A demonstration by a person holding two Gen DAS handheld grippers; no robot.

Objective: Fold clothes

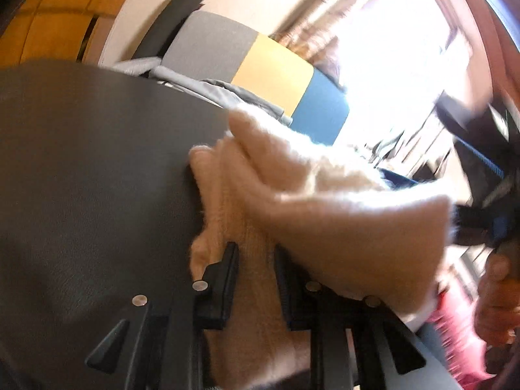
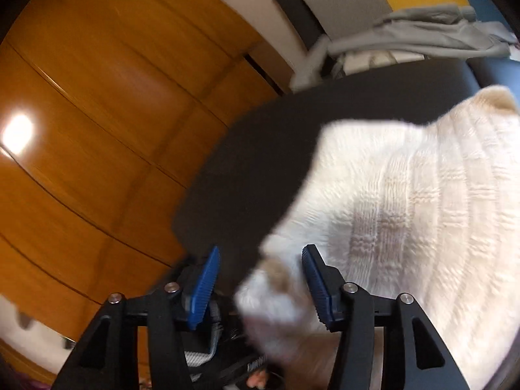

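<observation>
On the dark grey matte tabletop [image 1: 81, 169] sits a fluffy cream knitted sweater [image 2: 406, 201], bunched up near the middle. Left gripper [image 1: 256, 260] has its black fingers pinched on a fold of that knit. Right gripper [image 2: 260, 287] has blue ribbed pads [image 2: 203, 287] spread wide, a sweater corner between them, not clamped.

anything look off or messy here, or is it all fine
Nothing looks damaged or spilled. The cream sweater lies bunched and half folded on the dark table, which fits a fold in progress. The only untidy spot is the grey clothing heaped loosely at the table's far edge by the chair.
</observation>
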